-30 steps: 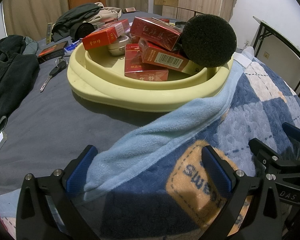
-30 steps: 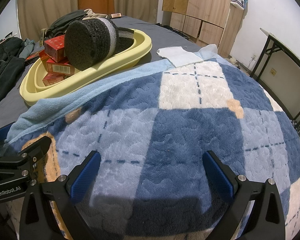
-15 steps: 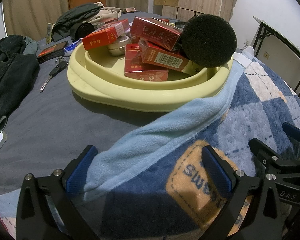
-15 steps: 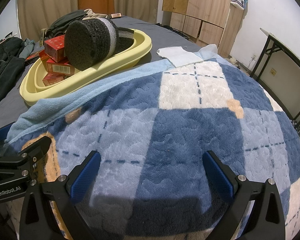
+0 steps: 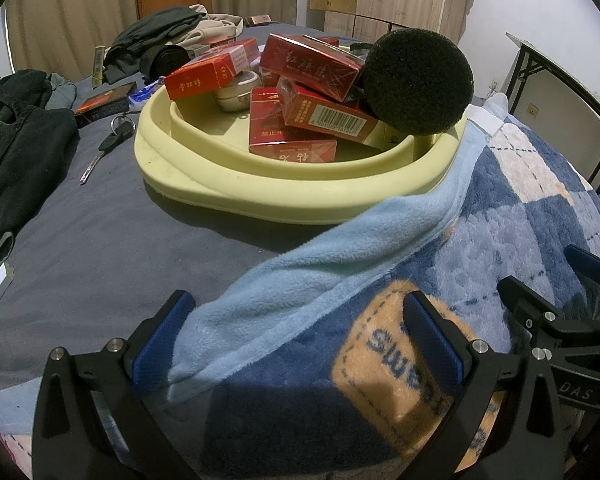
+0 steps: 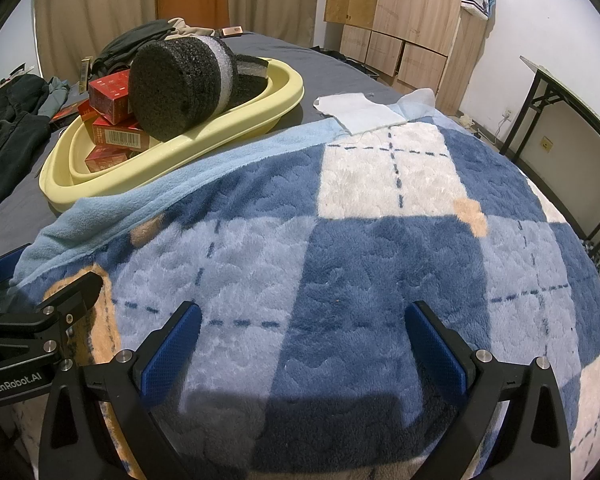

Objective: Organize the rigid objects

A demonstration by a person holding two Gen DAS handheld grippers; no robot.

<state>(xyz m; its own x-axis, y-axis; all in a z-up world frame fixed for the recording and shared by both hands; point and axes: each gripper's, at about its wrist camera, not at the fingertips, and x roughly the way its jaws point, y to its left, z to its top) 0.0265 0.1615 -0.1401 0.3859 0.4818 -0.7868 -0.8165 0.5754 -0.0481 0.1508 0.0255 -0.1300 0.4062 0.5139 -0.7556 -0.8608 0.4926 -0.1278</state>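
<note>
A pale yellow basin (image 5: 260,196) (image 6: 204,140) sits on the grey bed. It holds several red cigarette boxes (image 5: 324,116) (image 6: 112,92), a small round tin (image 5: 236,88) and a black foam cylinder (image 5: 418,80) (image 6: 176,84). My left gripper (image 5: 296,320) is open and empty, low over the blanket edge, well short of the basin. My right gripper (image 6: 302,332) is open and empty over the blue checked blanket (image 6: 360,248), to the right of the left one.
A key (image 5: 108,148), a dark red box (image 5: 104,104) and a black roll (image 5: 168,58) lie on the grey sheet left of and behind the basin. Dark clothes (image 5: 16,144) are at the left. A white cloth (image 6: 356,110) lies beyond the blanket. A folding table (image 6: 580,128) stands at the right.
</note>
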